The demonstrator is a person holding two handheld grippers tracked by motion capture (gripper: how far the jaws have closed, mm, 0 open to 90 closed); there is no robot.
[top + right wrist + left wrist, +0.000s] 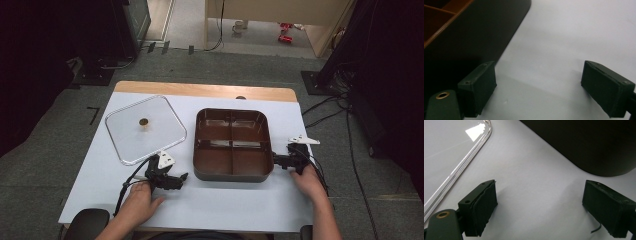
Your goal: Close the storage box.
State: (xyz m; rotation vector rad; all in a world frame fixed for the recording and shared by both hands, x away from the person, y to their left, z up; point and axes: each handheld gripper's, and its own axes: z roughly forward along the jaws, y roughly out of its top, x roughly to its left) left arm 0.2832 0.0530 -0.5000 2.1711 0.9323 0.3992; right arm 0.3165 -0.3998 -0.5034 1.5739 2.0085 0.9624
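A dark brown square tray (233, 171) with four compartments sits in the middle of the white table. A clear square lid (125, 142) with a small round knob lies flat to its left. My left gripper (181, 178) rests on the table near the tray's front left corner, open and holding nothing; its view has the lid's rim (469, 157) at left and the tray's dark wall (599, 147) at upper right. My right gripper (276, 161) lies against the tray's right side, open, with the tray wall (474, 37) beside its left jaw.
The white table sheet (225, 200) has bare room in front of the tray. A strip of wooden tabletop (200, 89) shows at the far edge. Cables (325, 107) trail over the floor at right, and dark equipment stands on both sides.
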